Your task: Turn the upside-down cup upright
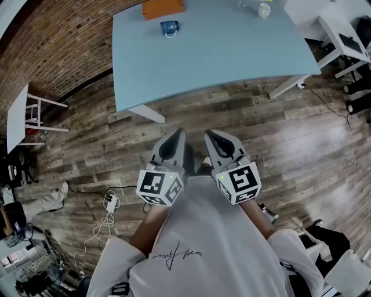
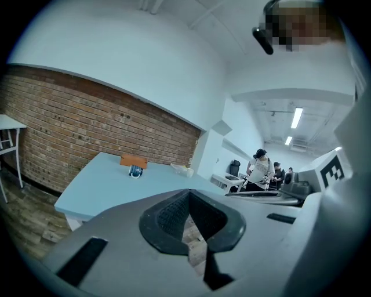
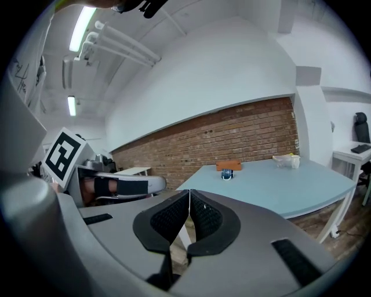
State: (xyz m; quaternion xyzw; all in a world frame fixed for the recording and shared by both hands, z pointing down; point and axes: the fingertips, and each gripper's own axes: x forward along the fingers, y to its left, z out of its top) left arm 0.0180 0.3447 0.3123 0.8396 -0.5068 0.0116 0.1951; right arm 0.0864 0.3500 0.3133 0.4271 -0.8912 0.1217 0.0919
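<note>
A small blue cup (image 1: 169, 28) stands at the far end of the light blue table (image 1: 220, 52), just in front of an orange box (image 1: 163, 8). It is too far off to tell which way up it is. It also shows small in the left gripper view, cup (image 2: 135, 170), and in the right gripper view, cup (image 3: 227, 173). My left gripper (image 1: 176, 134) and right gripper (image 1: 210, 137) are held side by side close to my body, over the wooden floor and well short of the table. Both are shut and hold nothing; left gripper (image 2: 188, 196), right gripper (image 3: 189, 197).
A white cup (image 1: 264, 10) and some clear wrapping sit at the table's far right. White desks (image 1: 324, 23) stand to the right, a white stool (image 1: 23, 116) to the left, and cables and a power strip (image 1: 110, 203) lie on the floor. People stand in the background (image 2: 258, 168).
</note>
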